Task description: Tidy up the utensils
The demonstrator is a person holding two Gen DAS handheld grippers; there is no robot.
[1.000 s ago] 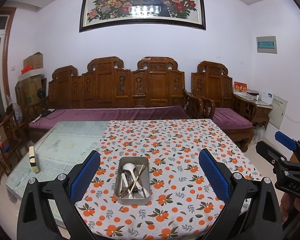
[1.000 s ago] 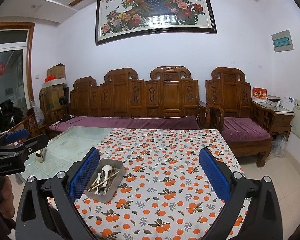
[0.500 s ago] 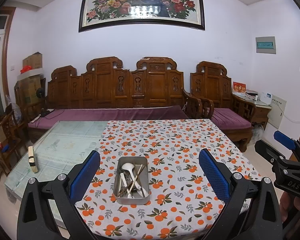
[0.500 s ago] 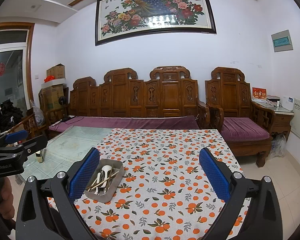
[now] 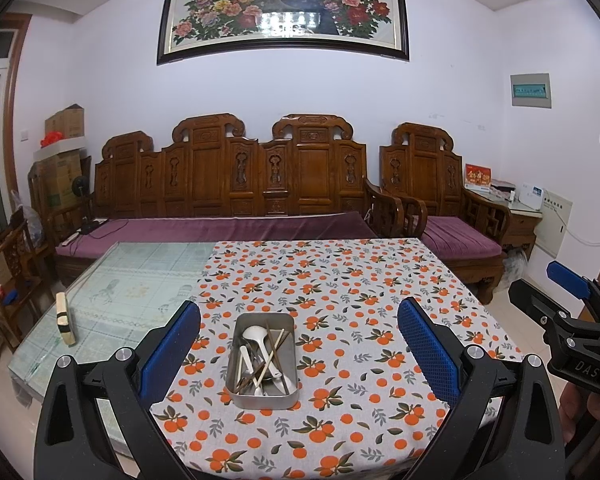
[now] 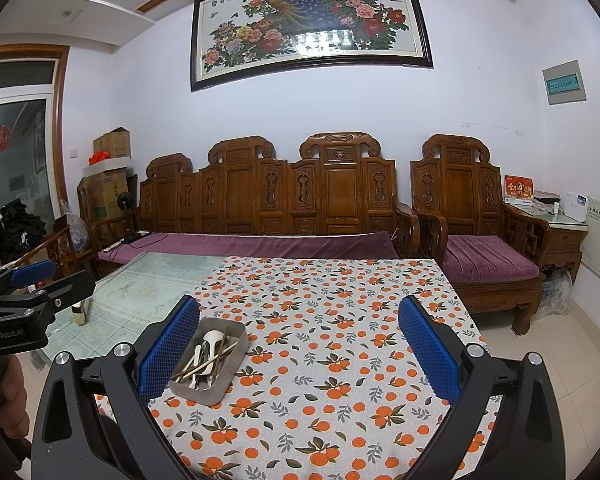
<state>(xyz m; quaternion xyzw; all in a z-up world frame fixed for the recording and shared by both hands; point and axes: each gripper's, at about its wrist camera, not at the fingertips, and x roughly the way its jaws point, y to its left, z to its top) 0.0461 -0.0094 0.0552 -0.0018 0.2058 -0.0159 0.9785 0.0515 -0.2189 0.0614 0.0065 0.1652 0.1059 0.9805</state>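
Centrally on the near part of the orange-print tablecloth (image 5: 340, 280) stands the metal tray (image 5: 265, 394), a shallow rectangular tin. It holds the utensils (image 5: 262, 356) in a loose pile: a white spoon (image 5: 254, 334) with its bowl toward the far end, thin chopsticks (image 5: 278, 344) crossing it, and darker pieces beneath that cannot be told apart. In the right wrist view the tray (image 6: 220, 390) appears at the near left, just beside the left blue pad of that gripper.

The left gripper (image 5: 298, 354) is held above the near table edge with its blue-padded fingers (image 5: 170, 354) spread wide; the tray is seen between them, untouched. The right gripper (image 6: 298, 354) is likewise fully spread and holds nothing; only tablecloth lies between its fingers (image 6: 428, 354). Each gripper is visible at the edge of the other's view, with a hand (image 6: 10, 400) on its handle.

Compared with the frame 1.0 s ago, the tray and its contents have not moved. The left view has shifted very slightly, and the right view is practically unchanged.

To the left of the cloth the glass tabletop (image 5: 132, 280) is bare, with a small banded block (image 5: 65, 318) near its left edge. Beyond the table stand a carved wooden bench (image 5: 236, 184) with purple cushions and a framed peacock painting (image 5: 284, 8).
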